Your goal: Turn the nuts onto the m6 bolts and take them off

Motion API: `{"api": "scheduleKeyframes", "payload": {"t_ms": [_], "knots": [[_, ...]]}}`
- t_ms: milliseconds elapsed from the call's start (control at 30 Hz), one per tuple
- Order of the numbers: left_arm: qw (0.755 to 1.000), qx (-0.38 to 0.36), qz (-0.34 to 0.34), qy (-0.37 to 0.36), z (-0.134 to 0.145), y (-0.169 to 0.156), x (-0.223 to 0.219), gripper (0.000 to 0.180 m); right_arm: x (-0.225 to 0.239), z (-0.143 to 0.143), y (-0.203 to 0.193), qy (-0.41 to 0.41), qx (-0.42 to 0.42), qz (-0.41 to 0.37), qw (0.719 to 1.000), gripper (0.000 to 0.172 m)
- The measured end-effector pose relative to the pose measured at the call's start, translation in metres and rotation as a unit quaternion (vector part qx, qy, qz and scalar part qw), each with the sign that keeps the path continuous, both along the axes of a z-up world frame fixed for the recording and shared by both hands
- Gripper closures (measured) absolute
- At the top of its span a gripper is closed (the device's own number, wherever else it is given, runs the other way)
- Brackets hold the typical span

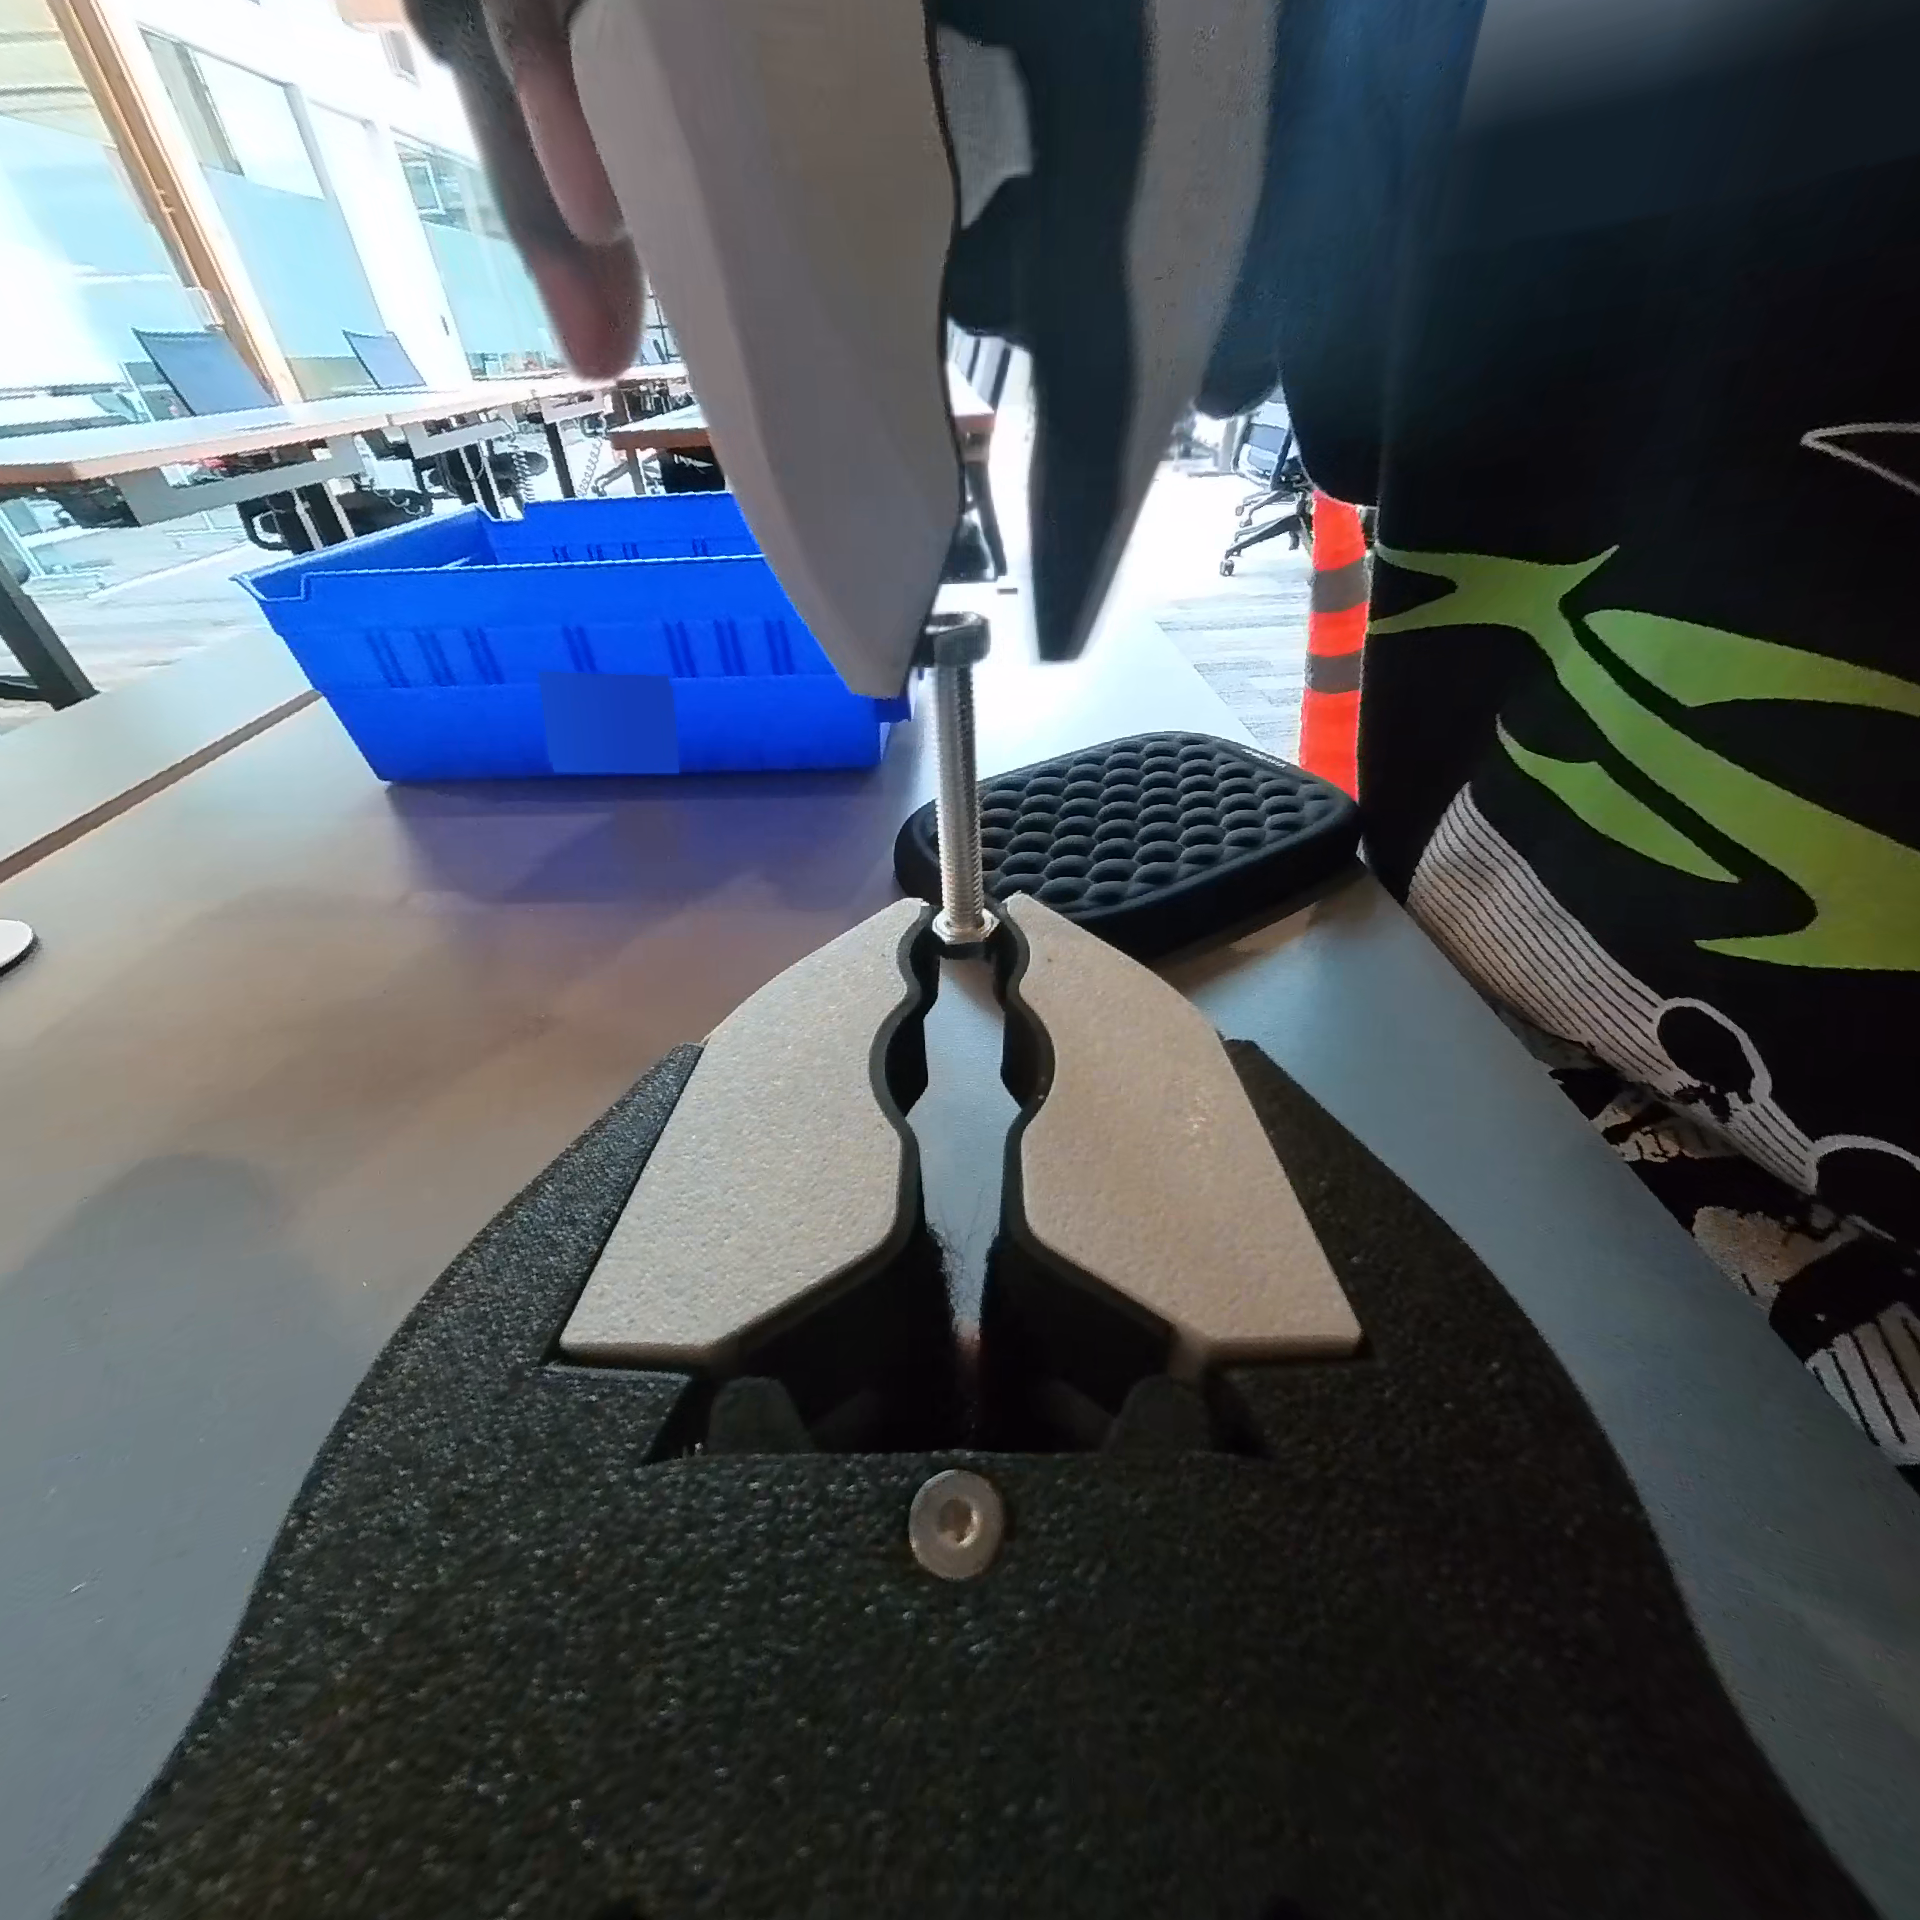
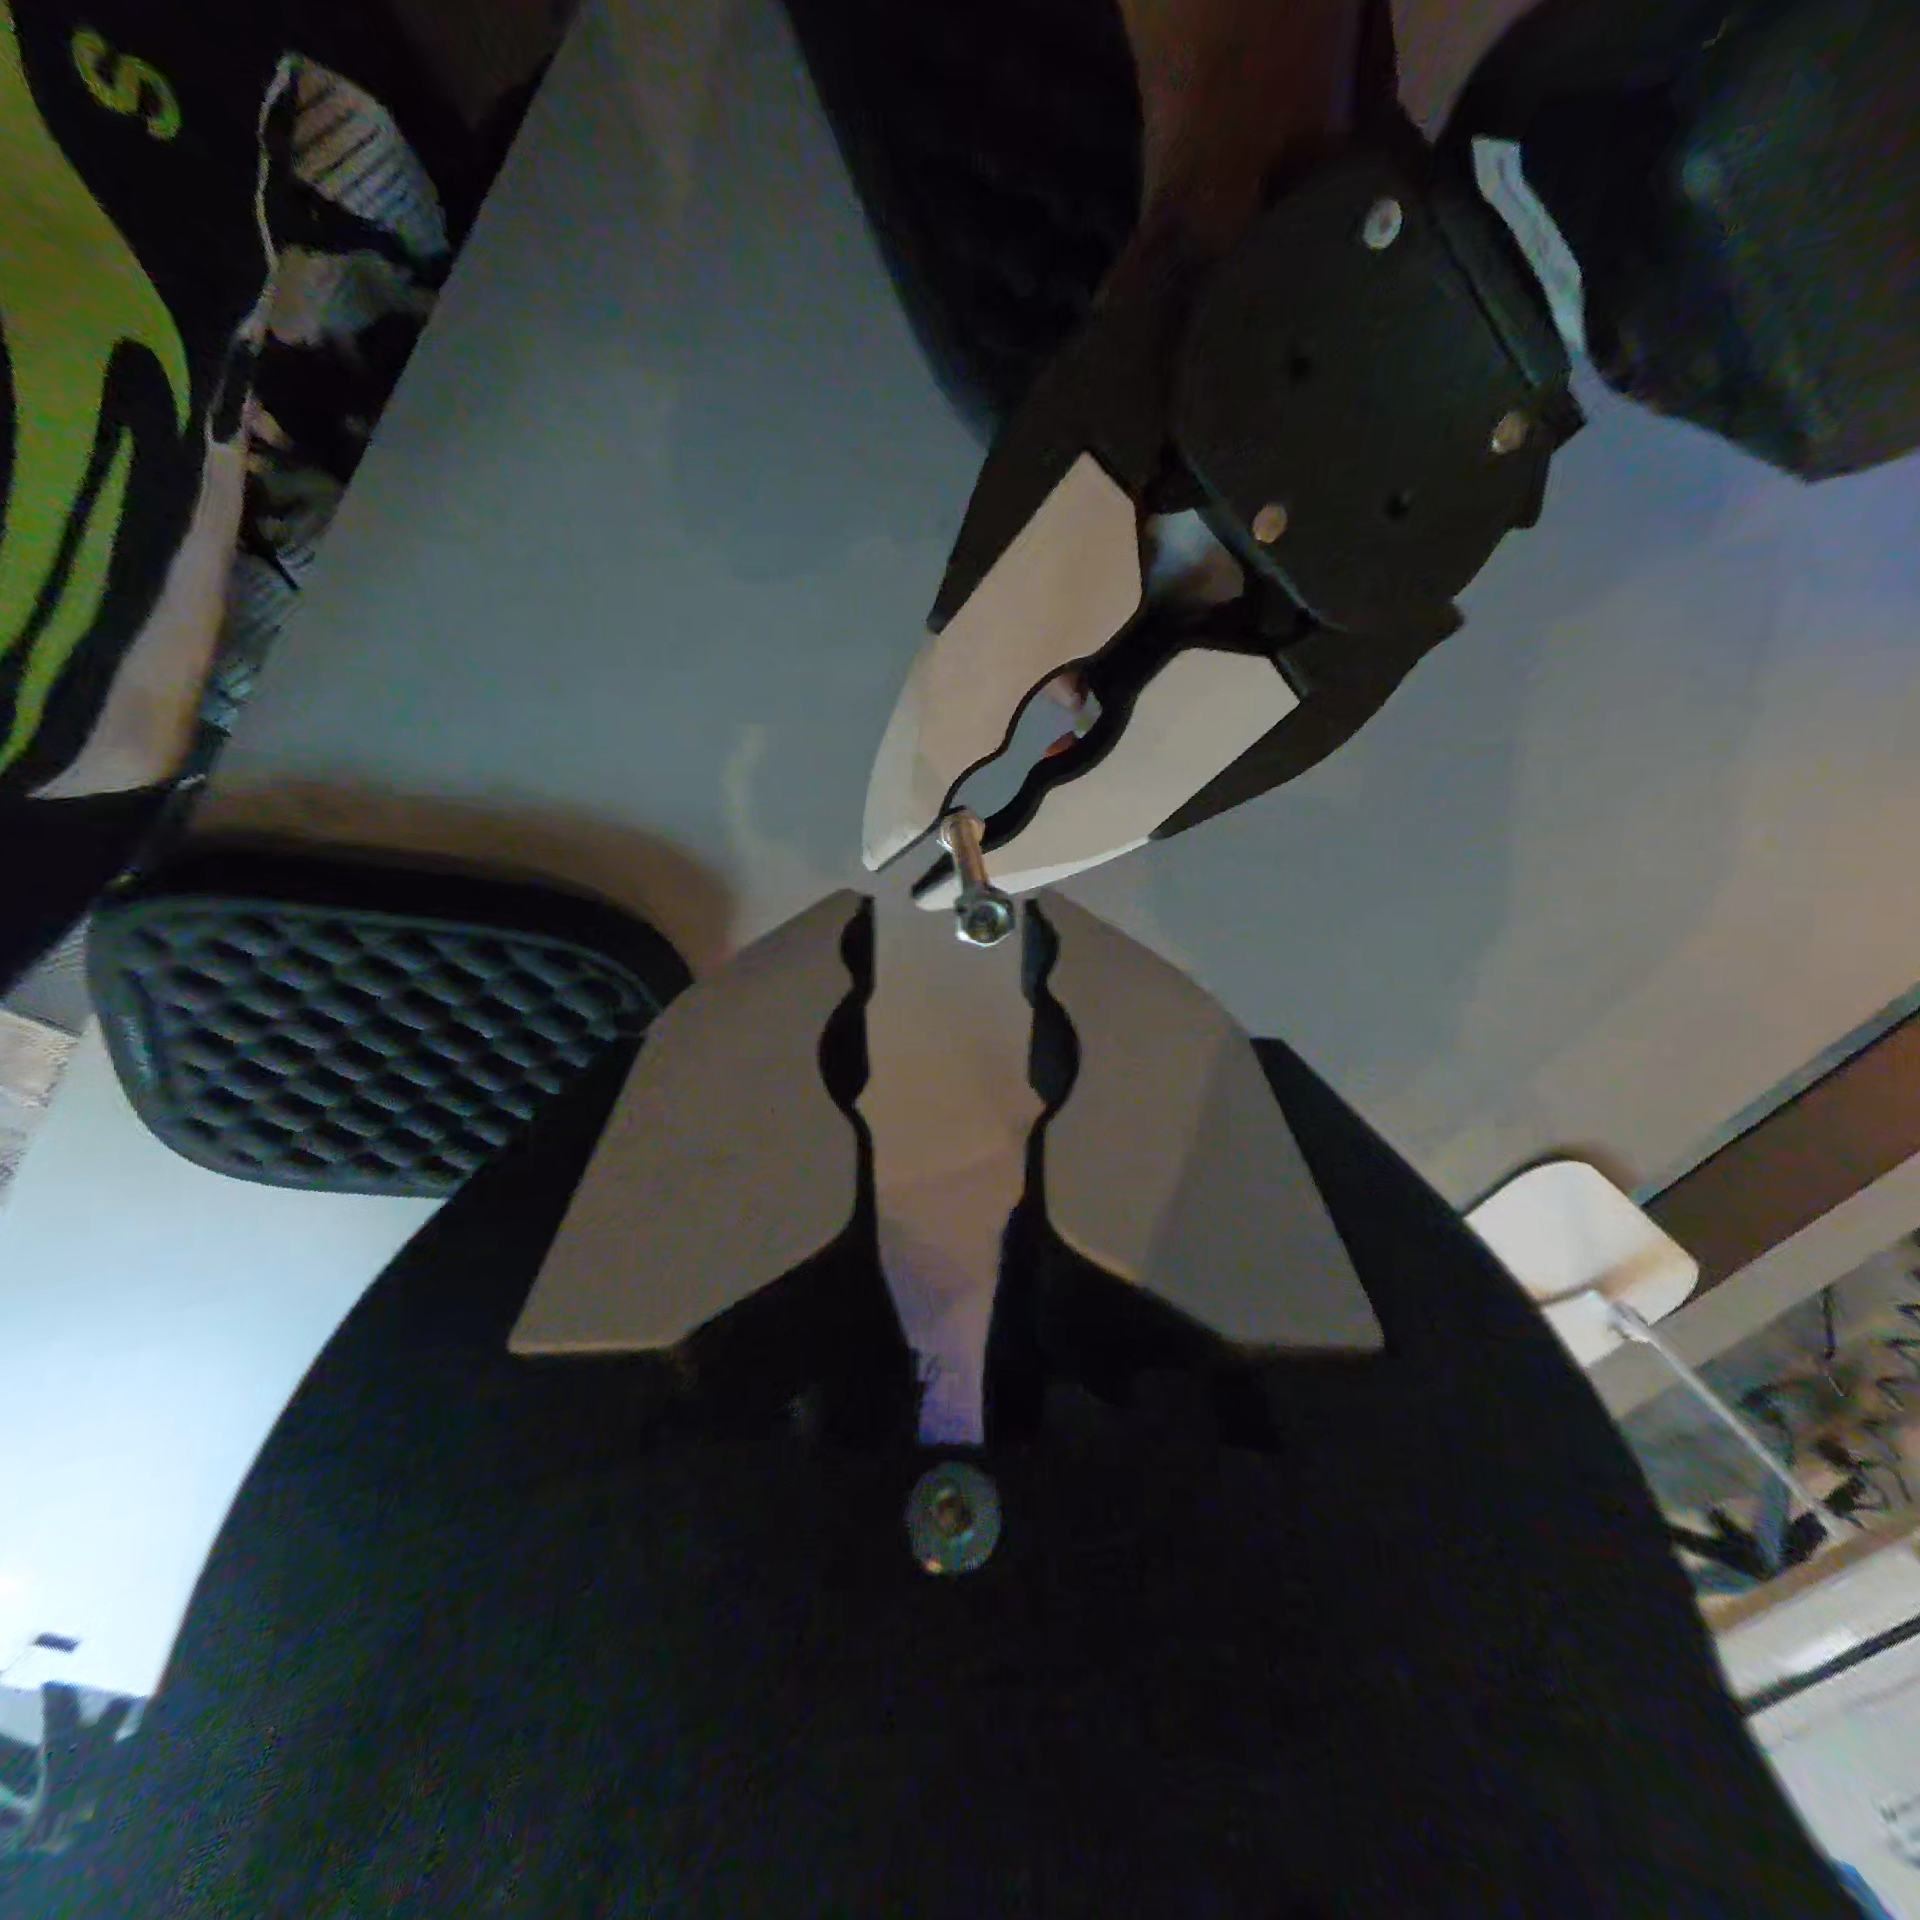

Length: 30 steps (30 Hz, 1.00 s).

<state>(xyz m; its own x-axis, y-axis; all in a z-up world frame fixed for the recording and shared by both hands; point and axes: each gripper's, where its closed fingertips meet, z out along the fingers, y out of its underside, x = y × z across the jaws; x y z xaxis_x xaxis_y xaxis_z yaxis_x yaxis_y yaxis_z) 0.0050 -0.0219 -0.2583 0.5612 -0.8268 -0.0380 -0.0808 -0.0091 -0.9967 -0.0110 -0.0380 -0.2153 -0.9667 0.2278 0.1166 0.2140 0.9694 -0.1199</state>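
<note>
Grey table: left jaws grip bolt's nut; right jaws open; writing unreadable.

Item 1, bolt: silver, threaded along the whole shaft I can see, dark head at the top. It stands upright above the grey table, shaft exposed in the air. Its head sits in the gap between the tips of my right gripper, whose fingers stand apart from it.

Item 2, nut: silver hex, threaded on the bolt's lower end, flat and square to the shaft. The tips of my left gripper are pressed against its two sides.
</note>
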Motion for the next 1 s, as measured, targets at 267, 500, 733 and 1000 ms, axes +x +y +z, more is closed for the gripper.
{"api": "scheduleKeyframes", "payload": {"t_ms": [267,500,733,1000], "knots": [[1.0,0.0,-0.004,-0.002,0.0,-0.001,0.0,0.171,-0.003,0.012,-0.004,0.036,-0.028,0.199,0.979,0.154],[1.0,-0.002,-0.003,-0.002,0.0,-0.001,0.0,0.171,-0.008,0.005,-0.002,0.027,-0.02,0.2,0.979,0.161],[1.0,-0.001,0.001,0.002,0.0,0.0,0.0,0.171,-0.01,0.004,-0.003,0.026,-0.019,-0.023,0.999,0.161],[1.0,-0.001,-0.001,-0.001,0.0,0.0,-0.001,0.171,-0.005,0.01,0.001,0.034,-0.005,0.133,0.991,0.142]]}}
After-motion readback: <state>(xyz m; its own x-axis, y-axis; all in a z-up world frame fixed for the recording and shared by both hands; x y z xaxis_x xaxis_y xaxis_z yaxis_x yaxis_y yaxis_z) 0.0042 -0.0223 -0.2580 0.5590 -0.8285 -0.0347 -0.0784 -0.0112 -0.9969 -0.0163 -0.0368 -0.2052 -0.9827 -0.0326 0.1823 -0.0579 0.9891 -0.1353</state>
